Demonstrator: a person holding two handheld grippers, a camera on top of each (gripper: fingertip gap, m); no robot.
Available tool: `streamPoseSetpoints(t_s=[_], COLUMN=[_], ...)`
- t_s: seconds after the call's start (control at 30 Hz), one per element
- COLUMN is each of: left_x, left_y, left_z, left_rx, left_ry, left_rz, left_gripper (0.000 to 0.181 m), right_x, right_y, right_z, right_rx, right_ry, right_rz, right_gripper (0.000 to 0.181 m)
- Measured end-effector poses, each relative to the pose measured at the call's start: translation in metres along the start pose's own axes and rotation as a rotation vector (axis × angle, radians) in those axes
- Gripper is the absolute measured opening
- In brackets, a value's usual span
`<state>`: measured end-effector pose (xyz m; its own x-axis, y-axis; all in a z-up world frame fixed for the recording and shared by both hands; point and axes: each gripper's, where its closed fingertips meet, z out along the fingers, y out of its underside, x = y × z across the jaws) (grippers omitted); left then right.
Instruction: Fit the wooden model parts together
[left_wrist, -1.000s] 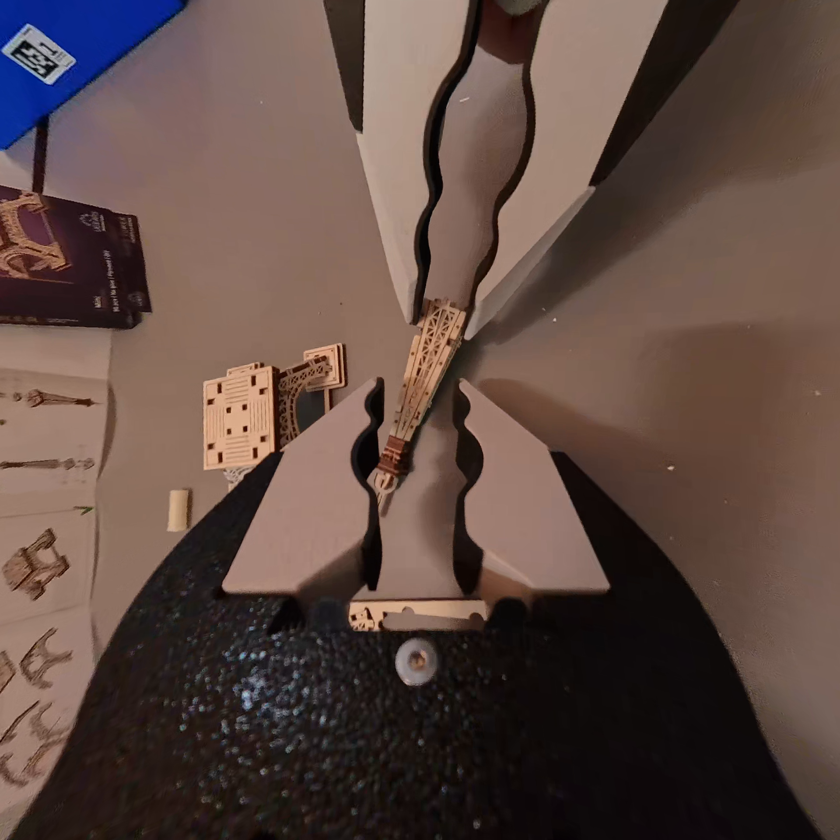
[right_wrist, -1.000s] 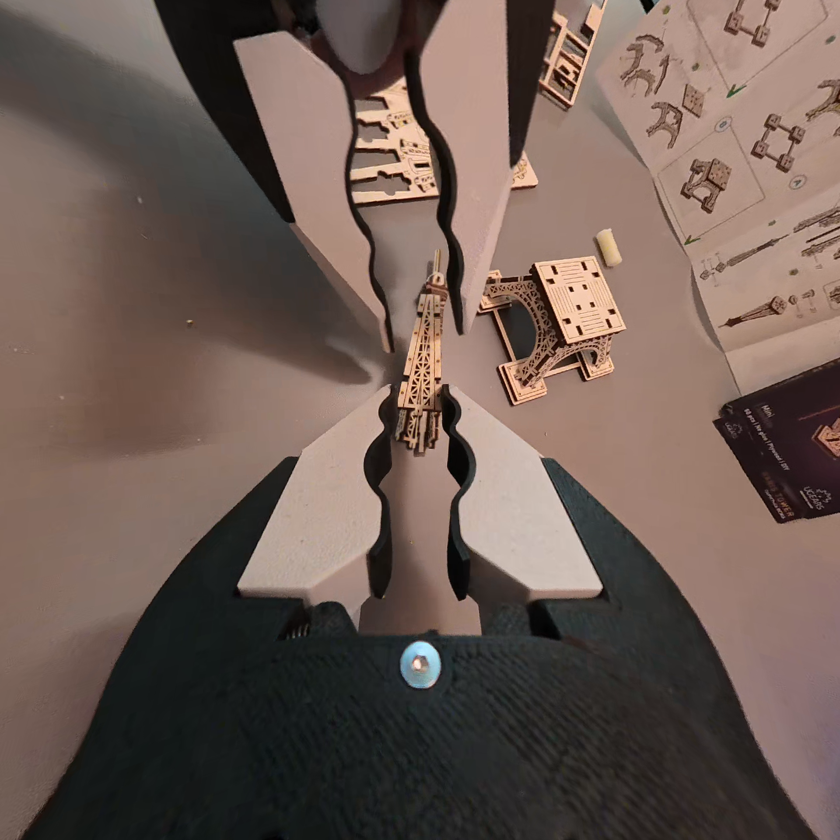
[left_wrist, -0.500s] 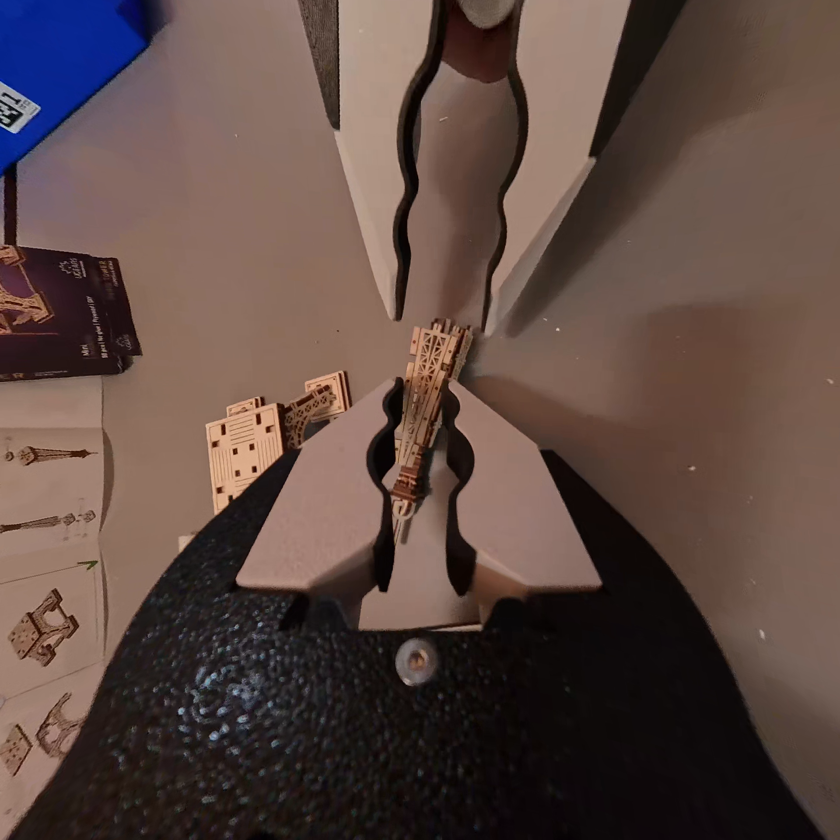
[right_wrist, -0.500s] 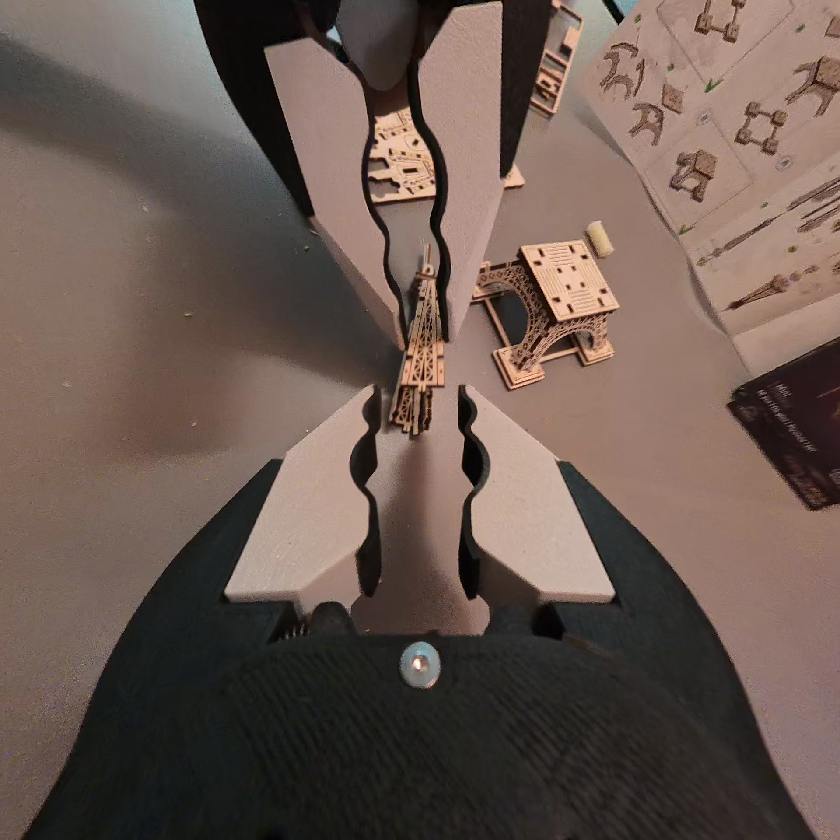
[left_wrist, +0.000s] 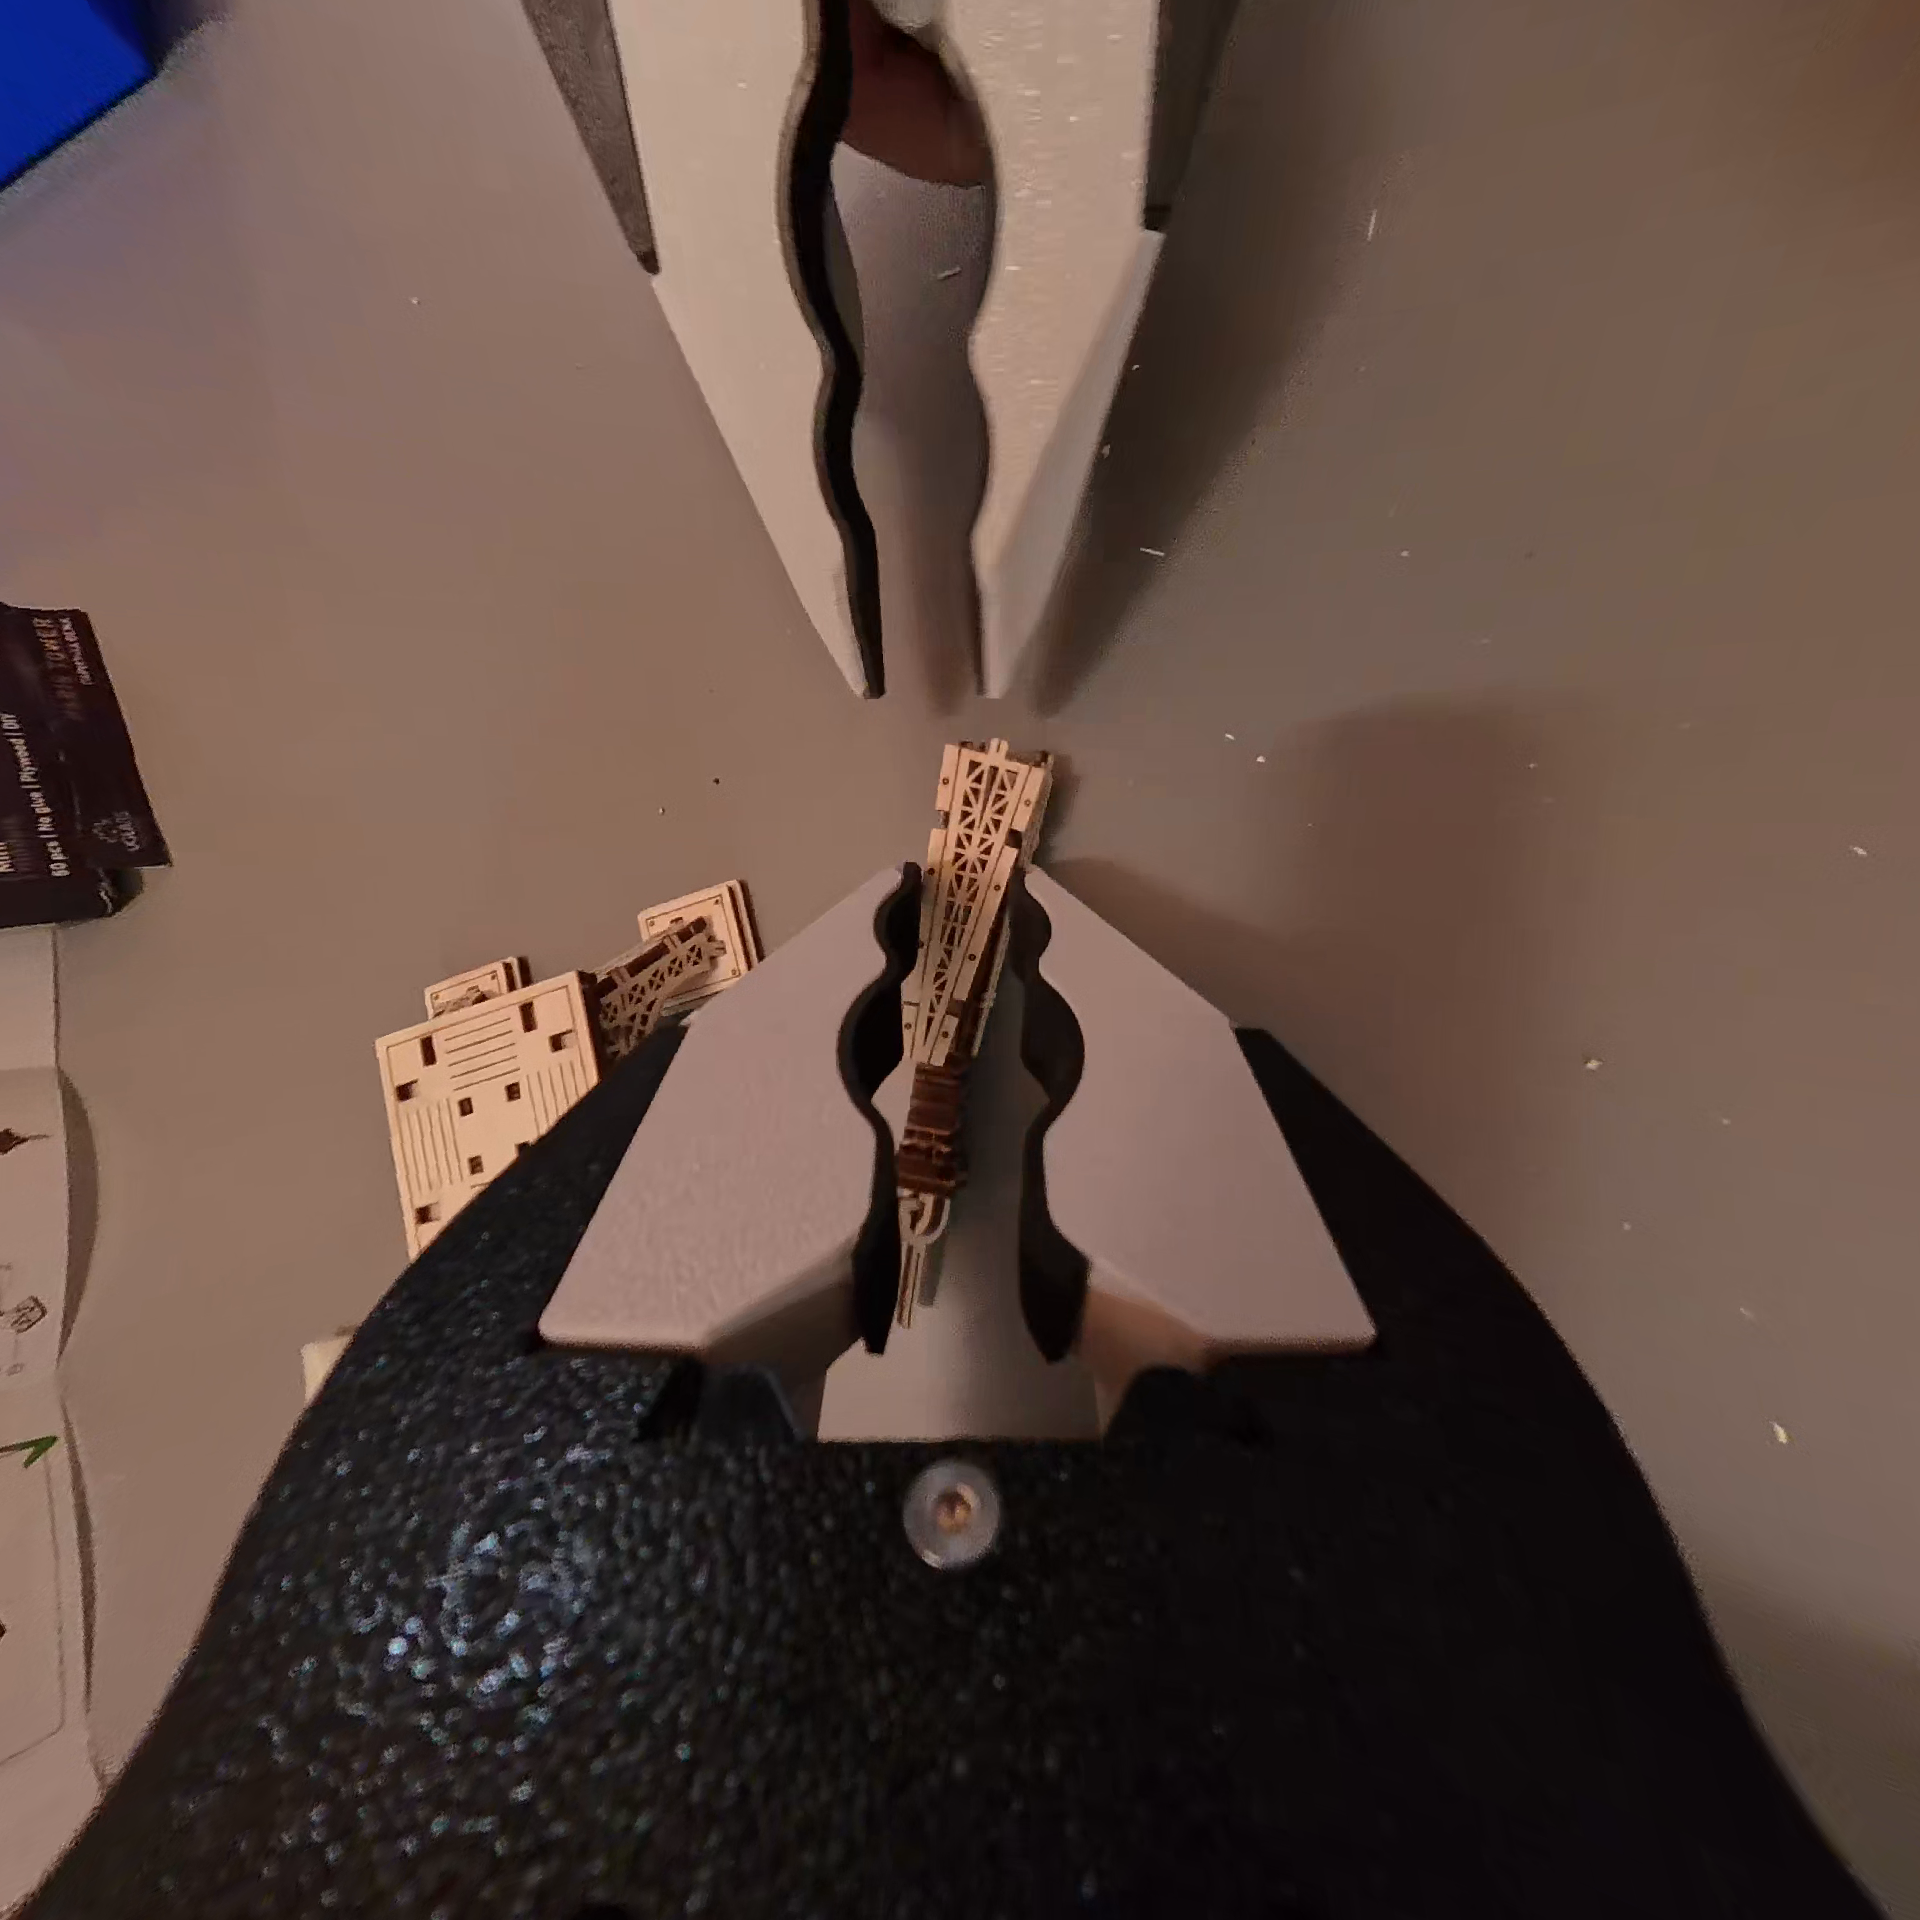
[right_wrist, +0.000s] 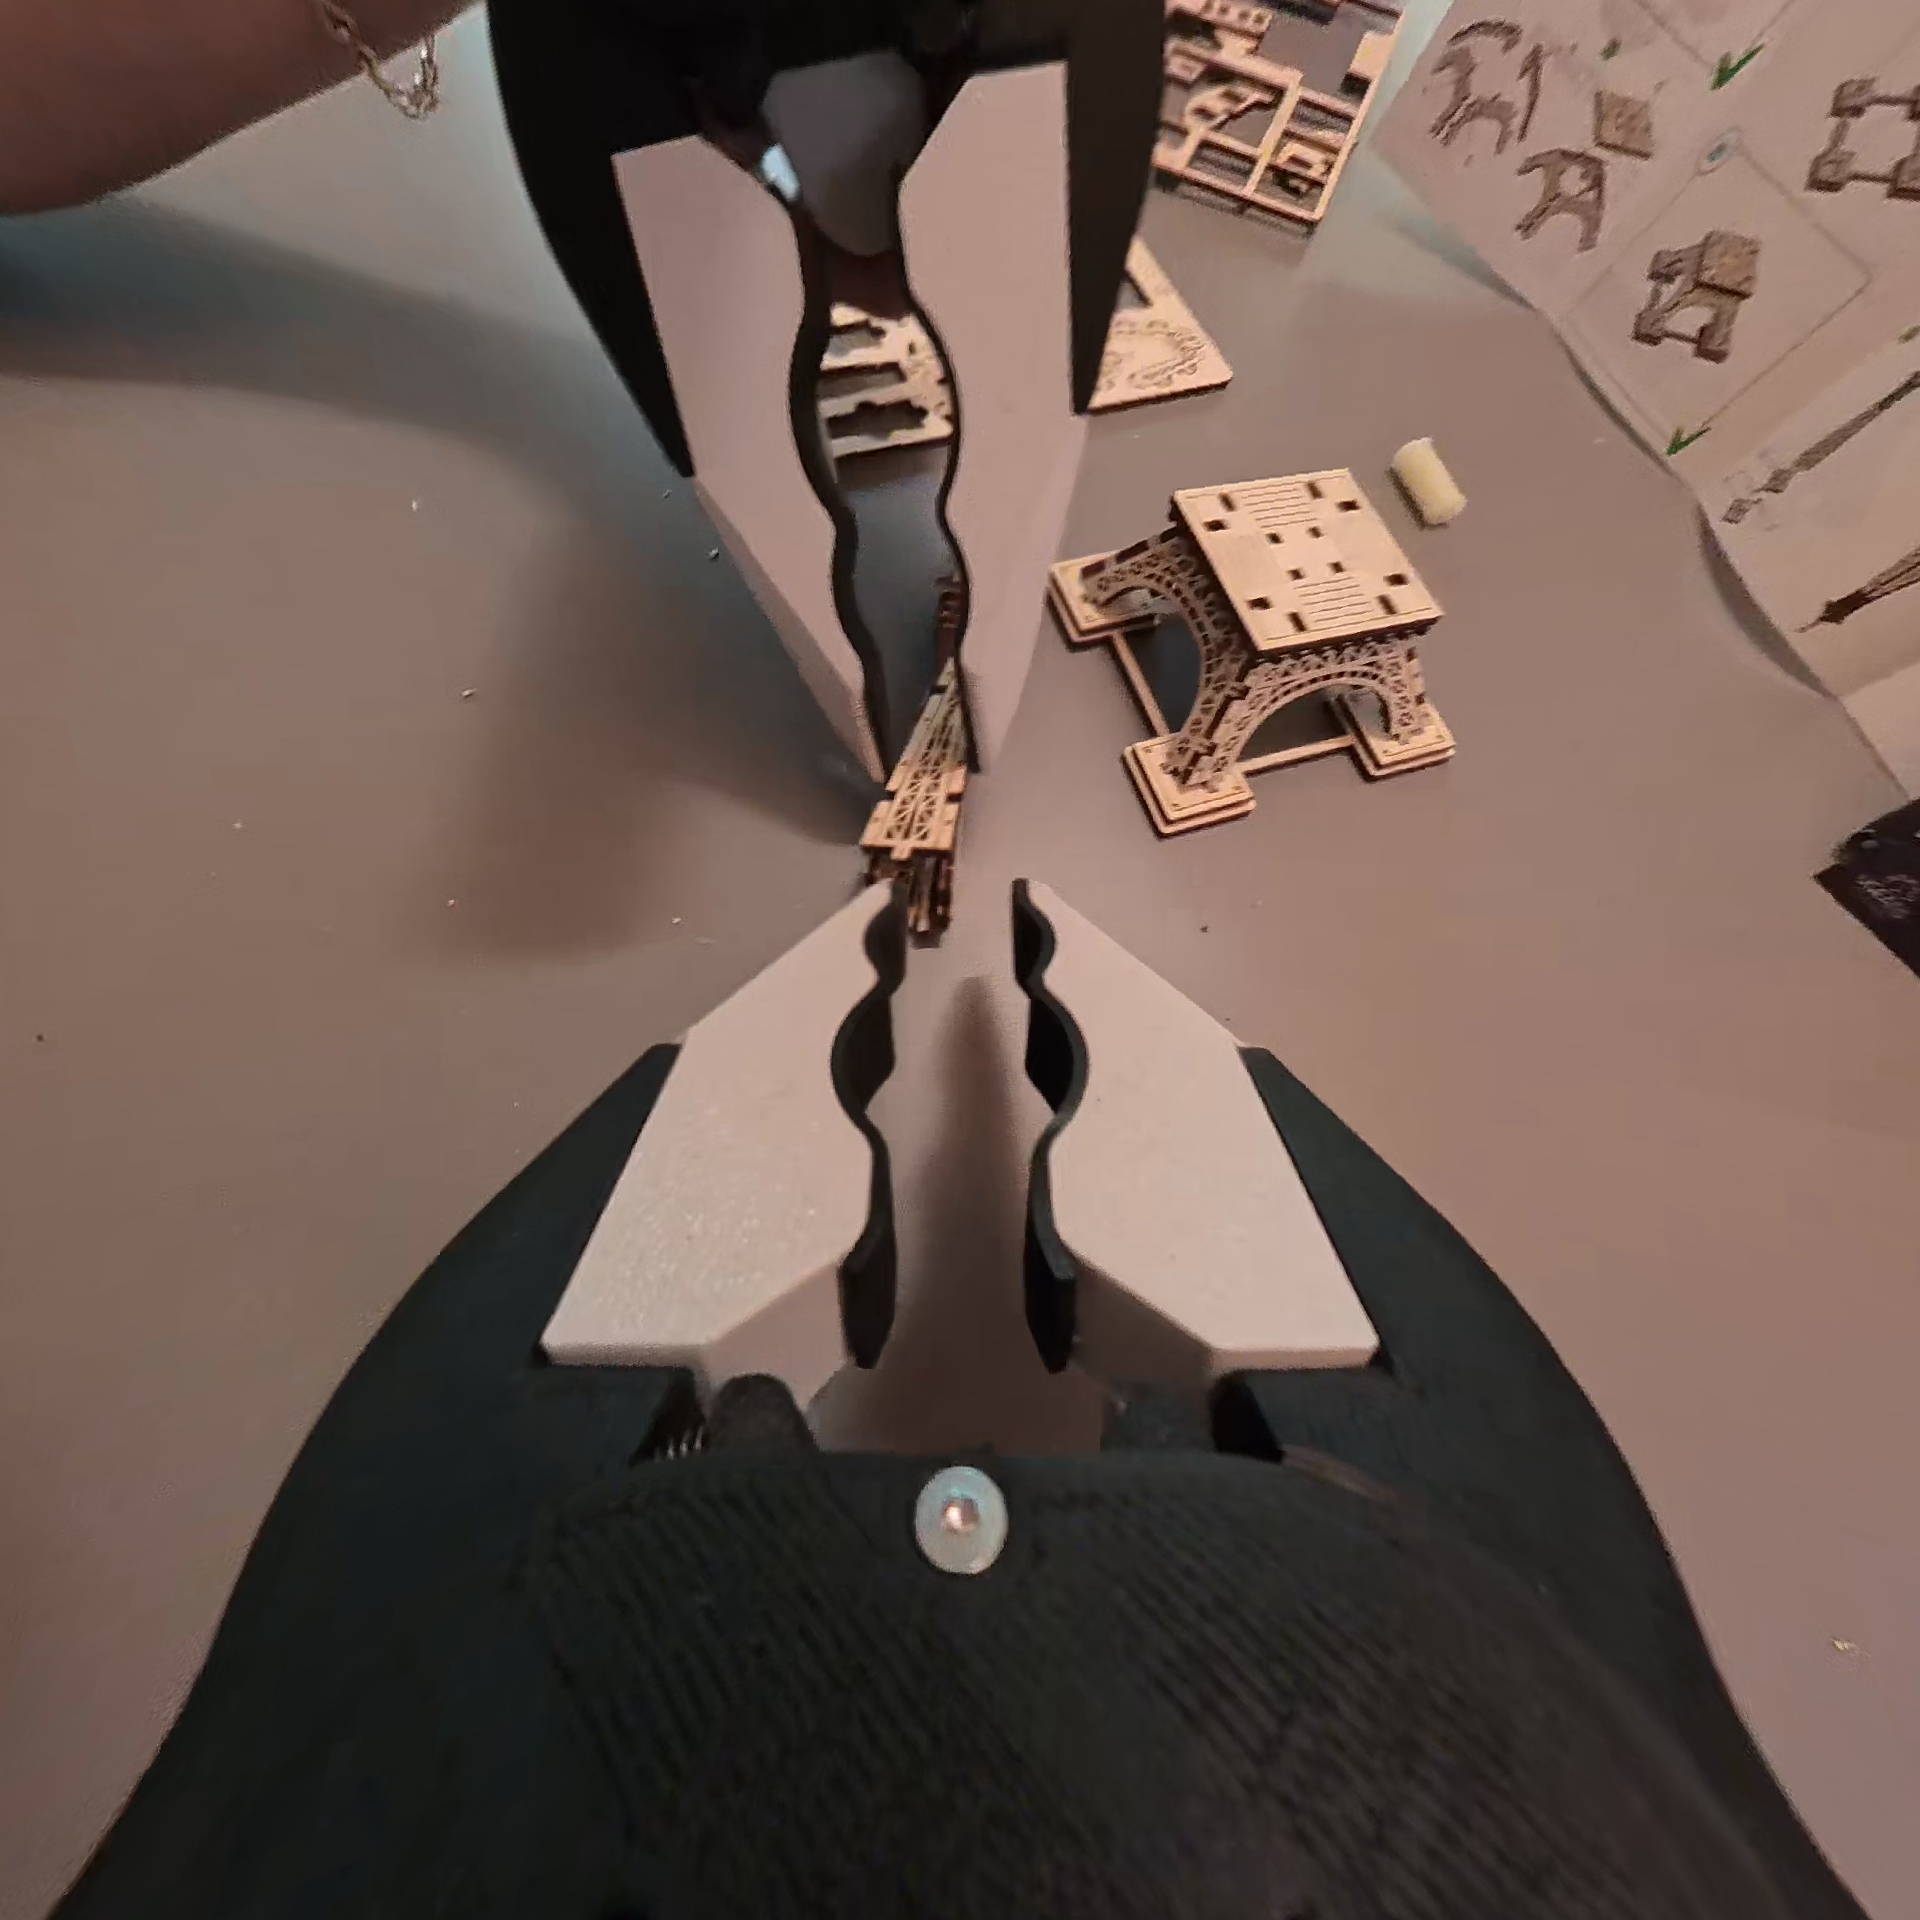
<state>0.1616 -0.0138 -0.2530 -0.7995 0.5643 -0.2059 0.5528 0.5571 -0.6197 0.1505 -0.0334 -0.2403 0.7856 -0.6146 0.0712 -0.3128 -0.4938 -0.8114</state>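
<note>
Base (right_wrist: 1283, 644), wax (right_wrist: 1428, 483), sheets (right_wrist: 1683, 260) beside. Left tool (left_wrist: 961, 883) grips spire (left_wrist: 961, 977), wide end toward slack right tool (right_wrist: 945, 904).

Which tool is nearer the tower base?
Left. The left tool, shut on the spire, sits right beside the tower base; the open right tool is farther back.

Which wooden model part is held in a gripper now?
The slender spire section, clamped in the left gripper; the arched tower base stands free on the table.
</note>
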Motion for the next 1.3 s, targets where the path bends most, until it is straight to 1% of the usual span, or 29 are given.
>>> streamPoseSetpoints(t_s=[0.03, 0.13, 0.23, 0.33, 0.37, 0.4, 0.67, 0.83, 0.9, 1.03, 1.1, 1.2, 1.3], left_x=[0.001, 0.001, 0.002, 0.001, 0.002, 0.002, 0.0, 0.002, -0.001, -0.002, -0.003, -0.003, -0.002], left_y=[0.0, -0.001, -0.001, 0.0, 0.001, 0.0, 0.0, -0.004, -0.003, 0.0, 0.003, 0.0, -0.001], left_z=[0.001, 0.002, 0.002, 0.003, 0.004, 0.004, 0.004, 0.003, 0.001, -0.002, -0.002, -0.001, 0.001], left_rx=[0.001, 0.002, -0.005, -0.009, -0.008, -0.004, 0.027, 0.073, 0.071, 0.068, 0.055, 0.073, 0.074], left_ry=[0.009, 0.022, 0.029, 0.026, 0.028, 0.026, -0.021, -0.032, -0.061, -0.062, -0.066, -0.055, -0.049], left_rz=[-0.006, -0.023, -0.04, -0.066, -0.073, -0.078, -0.095, -0.111, -0.108, -0.117, -0.12, -0.126, -0.126], left_gripper=[0.015, 0.015, 0.015, 0.015, 0.015, 0.014, 0.015, 0.017, 0.019, 0.021, 0.019, 0.01, 0.009], right_x=[0.003, 0.004, 0.0, -0.001, -0.001, -0.002, 0.0, 0.001, 0.001, 0.001, 0.001, 0.001, 0.002], right_y=[-0.001, 0.004, 0.007, 0.012, 0.012, 0.011, 0.012, 0.012, 0.012, 0.012, 0.012, 0.012, 0.012], right_z=[0.0, 0.006, 0.013, 0.017, 0.017, 0.018, 0.018, 0.018, 0.019, 0.019, 0.019, 0.019, 0.019], right_rx=[0.009, -0.019, -0.04, -0.057, -0.051, -0.043, -0.046, -0.047, -0.046, -0.047, -0.047, -0.048, -0.05], right_ry=[-0.001, -0.033, -0.052, -0.045, -0.045, -0.045, -0.013, -0.009, -0.007, -0.004, -0.006, -0.006, -0.008], right_rz=[0.008, -0.007, -0.053, -0.087, -0.097, -0.1, -0.115, -0.114, -0.116, -0.119, -0.117, -0.115, -0.107], right_gripper=[0.014, 0.019, 0.018, 0.013, 0.006, 0.004, 0.004, 0.004, 0.004, 0.004, 0.004, 0.004, 0.004])
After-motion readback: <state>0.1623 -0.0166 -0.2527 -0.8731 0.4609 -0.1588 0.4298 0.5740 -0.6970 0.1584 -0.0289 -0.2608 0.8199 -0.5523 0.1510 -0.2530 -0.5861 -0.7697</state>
